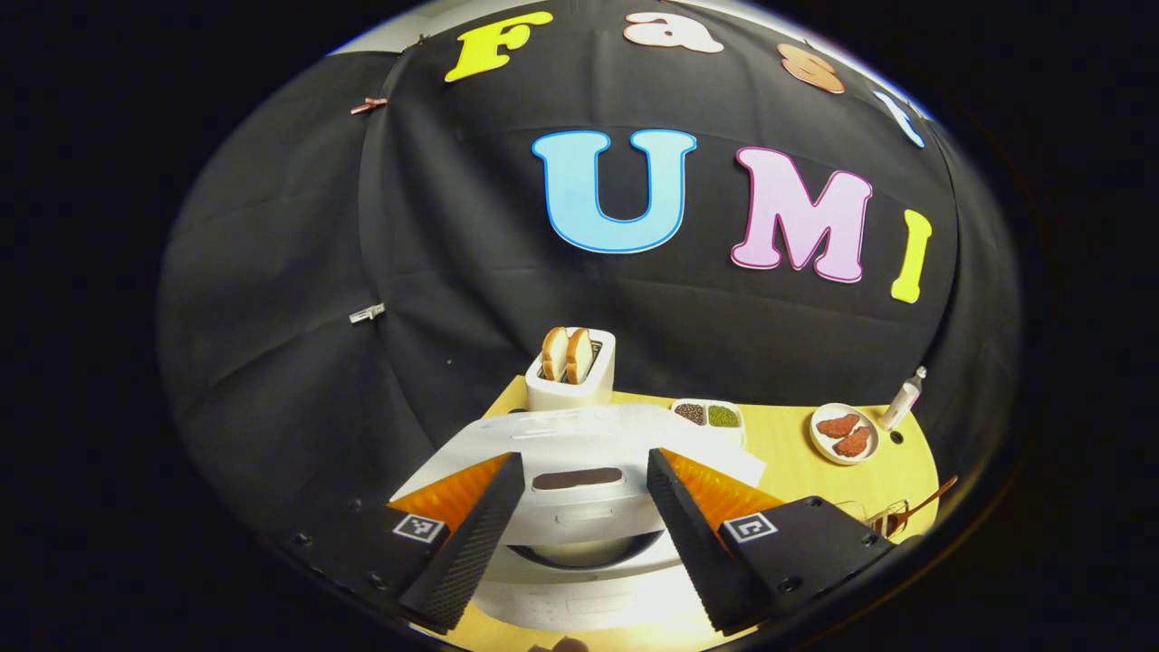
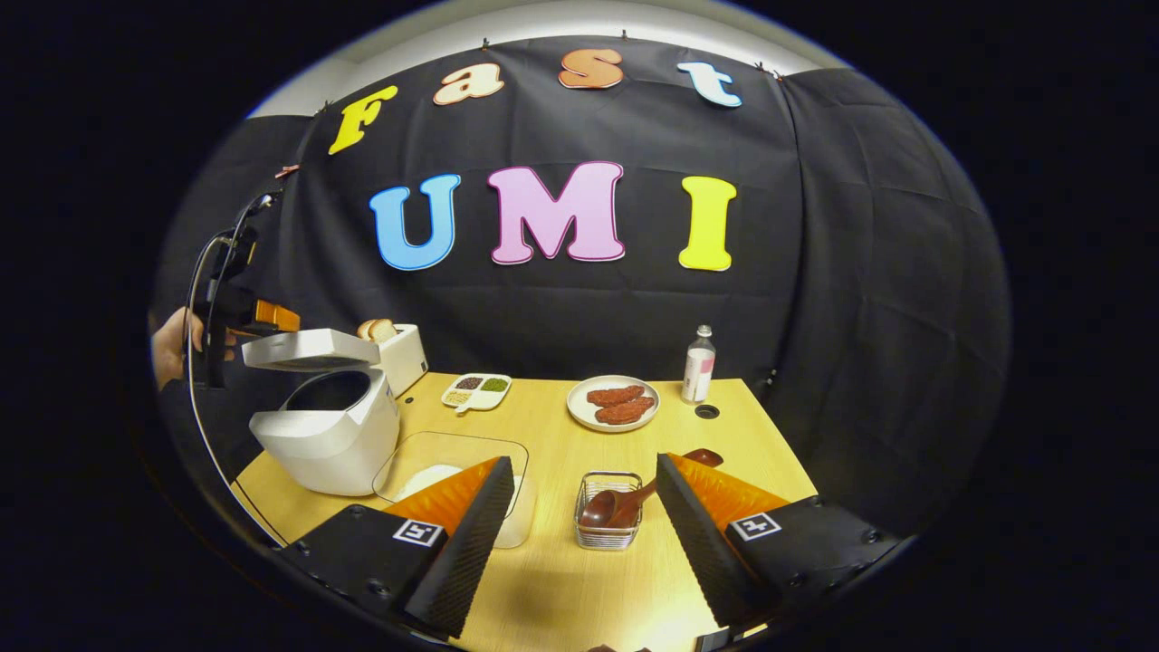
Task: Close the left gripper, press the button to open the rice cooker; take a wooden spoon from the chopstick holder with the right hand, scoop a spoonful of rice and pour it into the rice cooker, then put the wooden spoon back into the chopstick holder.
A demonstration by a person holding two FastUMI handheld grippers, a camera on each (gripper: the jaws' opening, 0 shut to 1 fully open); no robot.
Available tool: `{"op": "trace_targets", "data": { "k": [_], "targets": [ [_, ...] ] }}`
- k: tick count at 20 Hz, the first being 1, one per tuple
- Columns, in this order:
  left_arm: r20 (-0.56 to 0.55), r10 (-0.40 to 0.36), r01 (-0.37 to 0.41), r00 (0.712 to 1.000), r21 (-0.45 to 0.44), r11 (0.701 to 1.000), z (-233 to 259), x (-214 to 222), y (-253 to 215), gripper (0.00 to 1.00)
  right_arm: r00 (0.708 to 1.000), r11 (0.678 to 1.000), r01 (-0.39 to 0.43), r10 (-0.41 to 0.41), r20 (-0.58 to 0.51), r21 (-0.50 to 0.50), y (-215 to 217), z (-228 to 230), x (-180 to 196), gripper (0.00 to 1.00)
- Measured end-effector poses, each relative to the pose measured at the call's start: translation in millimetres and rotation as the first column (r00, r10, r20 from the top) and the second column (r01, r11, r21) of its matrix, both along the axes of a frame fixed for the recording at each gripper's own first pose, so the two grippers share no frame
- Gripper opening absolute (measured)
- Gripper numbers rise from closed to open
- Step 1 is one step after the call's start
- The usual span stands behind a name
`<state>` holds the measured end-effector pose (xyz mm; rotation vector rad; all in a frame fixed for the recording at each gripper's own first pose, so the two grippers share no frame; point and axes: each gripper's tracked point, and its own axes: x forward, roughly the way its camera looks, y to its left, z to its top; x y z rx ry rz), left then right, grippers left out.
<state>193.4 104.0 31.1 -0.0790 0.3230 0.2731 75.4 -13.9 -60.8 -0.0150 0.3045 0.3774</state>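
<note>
Closest in the right gripper view, the right gripper (image 2: 579,534) hangs over the near edge of the yellow surface (image 2: 561,589) with its fingers spread wide apart and nothing between them. Just beyond them stands the wire chopstick holder (image 2: 608,523), and the wooden spoon (image 2: 634,503) leans in it, bowl down and handle slanting up to the right. Left of the holder lies a clear tray with white rice (image 2: 430,478) in it, touching the foot of the rice cooker (image 2: 330,433). The cooker's lid (image 2: 310,349) is up, so the dark pot inside shows.

Behind that lid the left gripper (image 2: 226,308) hovers, held in a hand (image 2: 170,346) at the surface's left end. In the left gripper view its fingers (image 1: 471,543) stand apart, one on each side of the cooker's front (image 1: 579,507), gripping nothing.

Farther back, a white toaster (image 2: 400,355) with bread slices stands behind the cooker. To its right a small divided dish (image 2: 477,391) holds dark and green grains, then a plate (image 2: 614,403) carries two reddish-brown pieces, and a bottle (image 2: 698,365) stands upright near the far right corner, against the black cloth wall.
</note>
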Motion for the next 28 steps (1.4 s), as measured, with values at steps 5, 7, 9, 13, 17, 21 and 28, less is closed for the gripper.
{"op": "trace_targets", "data": {
  "k": [5,7,9,13,17,21,28],
  "targets": [
    [0.0,0.004,-0.004,1.0,-0.047,0.999,-37.2,-9.9,-10.5,0.97,0.999,1.0,-0.027,0.027,0.025,-0.009,15.8,2.0,-14.9,0.99],
    [-0.017,-0.006,0.005,1.0,-0.035,0.999,-54.4,-13.6,-14.9,0.97,0.999,1.0,-0.022,0.023,0.044,-0.018,16.5,5.7,-17.9,0.99],
    [-0.04,-0.015,0.014,0.999,-0.033,0.999,-72.1,-16.3,-17.5,0.98,0.998,1.0,-0.011,0.012,0.054,-0.015,16.6,8.4,-20.8,0.99],
    [-0.092,-0.028,0.024,0.995,-0.046,0.999,-104.4,-20.1,-23.0,0.98,0.998,1.0,0.02,-0.019,0.063,-0.019,8.9,10.1,-21.6,0.99],
    [-0.087,-0.036,0.034,0.996,-0.019,0.999,-116.1,-19.9,-27.8,0.99,0.997,0.998,0.067,-0.066,0.048,-0.014,-0.8,8.3,-23.4,0.99],
    [-0.063,-0.061,0.06,0.996,-0.004,0.998,-113.5,-18.5,-29.7,0.99,0.984,0.986,0.162,-0.159,0.078,-0.041,-22.3,14.1,-22.6,0.99],
    [0.075,-0.115,0.113,0.991,0.028,0.993,-76.7,-27.9,-36.3,0.95,0.955,0.956,0.291,-0.289,0.063,-0.022,-28.6,28.5,-22.5,0.99]
  ]
}}
